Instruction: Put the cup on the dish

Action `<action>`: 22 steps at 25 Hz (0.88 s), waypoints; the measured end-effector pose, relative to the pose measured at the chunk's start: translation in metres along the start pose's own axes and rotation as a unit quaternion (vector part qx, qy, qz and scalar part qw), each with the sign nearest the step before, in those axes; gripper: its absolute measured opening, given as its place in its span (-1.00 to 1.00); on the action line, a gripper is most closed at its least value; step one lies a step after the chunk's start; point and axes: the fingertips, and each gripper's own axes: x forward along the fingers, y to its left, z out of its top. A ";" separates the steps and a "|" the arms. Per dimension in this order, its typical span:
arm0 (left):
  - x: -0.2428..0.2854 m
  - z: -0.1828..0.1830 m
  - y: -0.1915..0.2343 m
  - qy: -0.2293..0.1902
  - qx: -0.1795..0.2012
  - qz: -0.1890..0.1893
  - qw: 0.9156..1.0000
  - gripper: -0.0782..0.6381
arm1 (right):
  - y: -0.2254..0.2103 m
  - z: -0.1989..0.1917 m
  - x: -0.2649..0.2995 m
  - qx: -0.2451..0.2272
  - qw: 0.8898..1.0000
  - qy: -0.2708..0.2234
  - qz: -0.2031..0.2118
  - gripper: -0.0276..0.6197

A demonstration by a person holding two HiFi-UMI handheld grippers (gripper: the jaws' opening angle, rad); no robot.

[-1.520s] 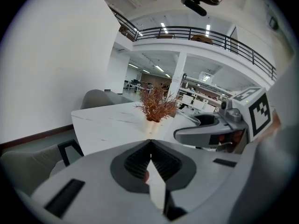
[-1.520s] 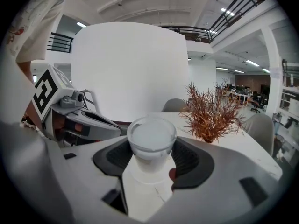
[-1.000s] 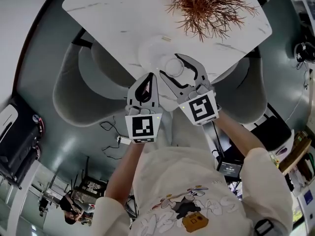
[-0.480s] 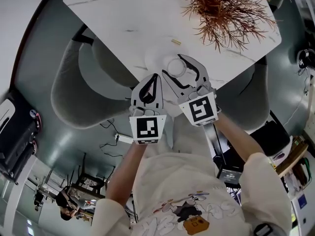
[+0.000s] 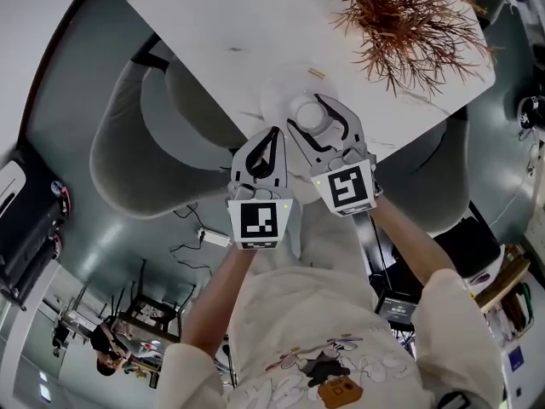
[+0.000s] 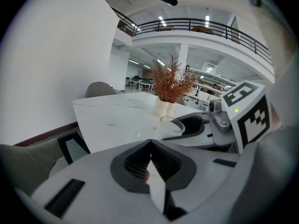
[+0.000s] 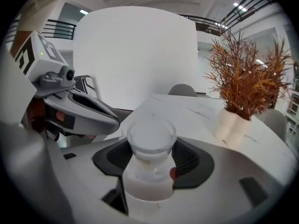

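The clear cup (image 7: 152, 136) stands upright, clamped at its sides between the 2 jaws of the right gripper (image 5: 308, 114), over the near edge of the white marble table (image 5: 238, 24). Just beside it, the left gripper (image 6: 150, 146) has its jaws pressed together with nothing between them. A dried reddish plant (image 5: 413, 15) stands farther back on the table. 1 grey chair (image 5: 128, 160) sits at the left.

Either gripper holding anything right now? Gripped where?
The right gripper holds the clear cup, its jaws pressed against the cup's sides below the rim. The left gripper is shut with nothing in it.
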 end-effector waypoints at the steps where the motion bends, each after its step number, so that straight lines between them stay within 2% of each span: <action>1: -0.001 0.000 0.000 -0.001 0.000 0.000 1.000 -0.77 | -0.001 -0.001 0.001 -0.004 1.000 -0.001 -0.001 -0.10; 6: -0.005 -0.003 0.000 -0.001 0.003 0.000 1.000 -0.77 | 0.001 -0.002 0.001 -0.026 1.000 -0.001 0.003 -0.10; 14: -0.013 -0.003 -0.001 0.000 0.005 0.003 1.000 -0.77 | 0.002 -0.015 0.000 0.015 1.000 -0.002 -0.001 -0.10; 22: -0.029 0.007 -0.004 -0.008 0.013 0.008 1.000 -0.77 | -0.001 -0.008 -0.022 0.029 1.000 -0.003 -0.012 -0.10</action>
